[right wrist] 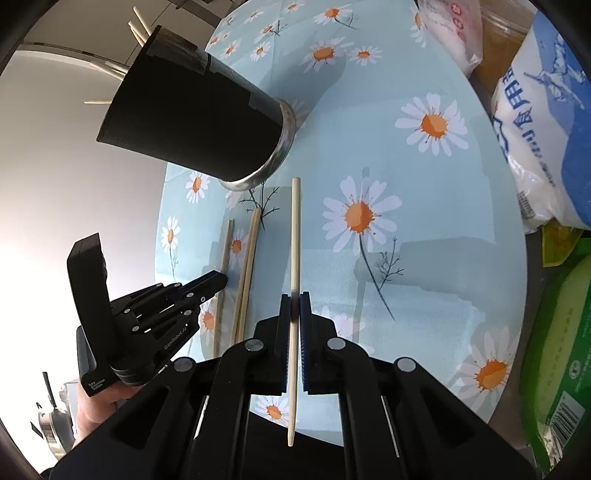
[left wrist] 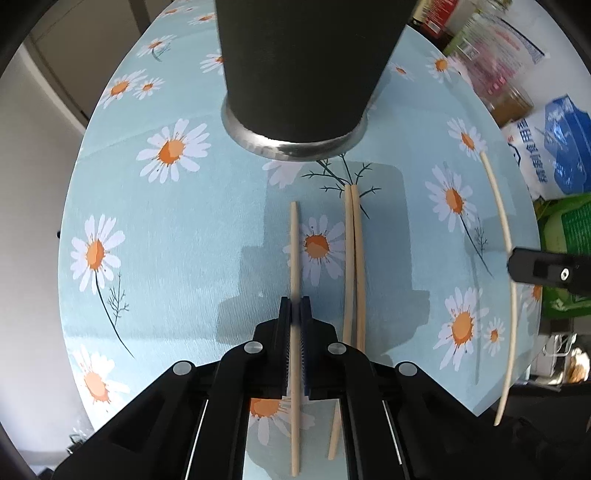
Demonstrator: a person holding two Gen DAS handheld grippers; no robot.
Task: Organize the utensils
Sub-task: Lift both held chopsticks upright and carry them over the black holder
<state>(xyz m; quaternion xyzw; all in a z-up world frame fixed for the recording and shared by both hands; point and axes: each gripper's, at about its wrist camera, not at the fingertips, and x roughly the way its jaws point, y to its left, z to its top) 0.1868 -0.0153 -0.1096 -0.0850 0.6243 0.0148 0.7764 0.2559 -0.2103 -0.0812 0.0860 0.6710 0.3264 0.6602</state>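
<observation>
A round tabletop (left wrist: 177, 236) carries a pale blue cloth printed with white daisies. Toward its far edge stands a black utensil holder (left wrist: 295, 74) with a silver base; in the right wrist view several chopsticks (right wrist: 138, 26) poke out of its top.

The left gripper (left wrist: 295, 306) points steeply down near the middle of the tabletop, its jaws clenched on a single wooden chopstick (left wrist: 294, 236). That stick runs lengthwise between the pads, its far end pointing toward the holder. Whether it lies on the cloth or is raised cannot be told. Just to its right a pair of chopsticks (left wrist: 352, 251) lies on the cloth, the two touching along most of their length, their far ends close to the holder's base.

The right gripper (right wrist: 295, 302) is over the right side of the tabletop, jaws clamped on another chopstick (right wrist: 295, 229), which runs between the pads and past the near edge of the table. In the left wrist view this stick (left wrist: 504, 236) appears as a long curved line by the right edge.

Beyond the right edge stand a white and blue bag (right wrist: 546, 122), a green package (right wrist: 554, 350) and a jar (left wrist: 511, 105). A hand (right wrist: 99, 402) holds the left gripper's handle.
</observation>
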